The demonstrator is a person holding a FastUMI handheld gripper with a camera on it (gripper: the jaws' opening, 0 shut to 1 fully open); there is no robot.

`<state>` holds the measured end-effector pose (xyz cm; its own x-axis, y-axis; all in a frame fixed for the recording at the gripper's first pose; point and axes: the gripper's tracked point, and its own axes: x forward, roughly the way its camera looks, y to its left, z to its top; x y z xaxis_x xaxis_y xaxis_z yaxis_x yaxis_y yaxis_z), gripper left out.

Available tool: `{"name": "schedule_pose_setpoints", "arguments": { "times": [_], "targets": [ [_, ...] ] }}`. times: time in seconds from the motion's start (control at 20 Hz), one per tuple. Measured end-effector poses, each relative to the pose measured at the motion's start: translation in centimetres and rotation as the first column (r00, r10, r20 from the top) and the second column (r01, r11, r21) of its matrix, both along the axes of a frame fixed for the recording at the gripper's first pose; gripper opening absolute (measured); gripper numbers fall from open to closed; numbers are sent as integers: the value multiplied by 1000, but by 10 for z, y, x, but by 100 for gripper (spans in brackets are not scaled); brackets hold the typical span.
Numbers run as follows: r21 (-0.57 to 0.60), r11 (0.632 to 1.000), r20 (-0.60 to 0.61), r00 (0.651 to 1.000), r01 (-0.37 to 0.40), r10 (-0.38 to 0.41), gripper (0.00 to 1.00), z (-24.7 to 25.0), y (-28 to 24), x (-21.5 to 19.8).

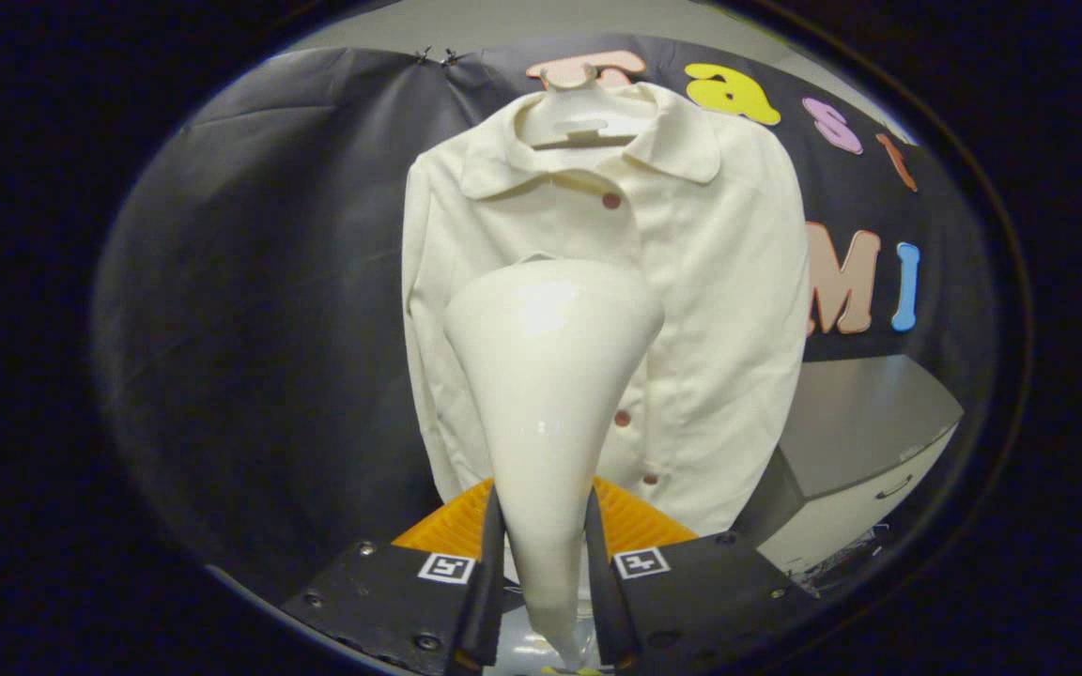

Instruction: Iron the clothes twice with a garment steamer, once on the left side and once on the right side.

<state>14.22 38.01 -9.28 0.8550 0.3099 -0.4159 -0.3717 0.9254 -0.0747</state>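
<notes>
Gripper view: gripper (543, 563) clamped on steamer (546, 376), its head against hanging jacket (710, 310)

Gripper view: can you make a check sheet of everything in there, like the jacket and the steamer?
Surface: grey cabinet top beside the jacket, nothing on it.
Job's things: cream jacket hangs on a hanger against the black cloth; collar flat, reddish buttons down the front. White steamer, wide head up, stands in front of the jacket's middle; whether it touches the cloth cannot be told.
Clutter: small things on the floor by the cabinet foot, too blurred to name.
Grippers: gripper shut on the steamer's narrow handle, one finger each side.
Cables: nothing seen.
Surroundings: orange ribbed piece just behind the fingers; cabinet drawer with a handle.
</notes>
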Motion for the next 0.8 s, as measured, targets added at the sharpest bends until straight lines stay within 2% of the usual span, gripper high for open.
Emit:
{"name": "schedule_pose_setpoints", "arguments": {
  "times": [0.25,0.35,0.45,0.6,0.8],
  "targets": [
    [35,999,103,994,32,-36,39,84,-36,-1],
    [32,998,122,991,57,-60,39,106,-56,16],
    [41,995,120,989,86,-90,39,120,-73,32],
    [28,996,108,990,89,-92,39,134,-83,54],
    [10,996,66,994,85,-85,39,128,-81,74]
  ]
}}
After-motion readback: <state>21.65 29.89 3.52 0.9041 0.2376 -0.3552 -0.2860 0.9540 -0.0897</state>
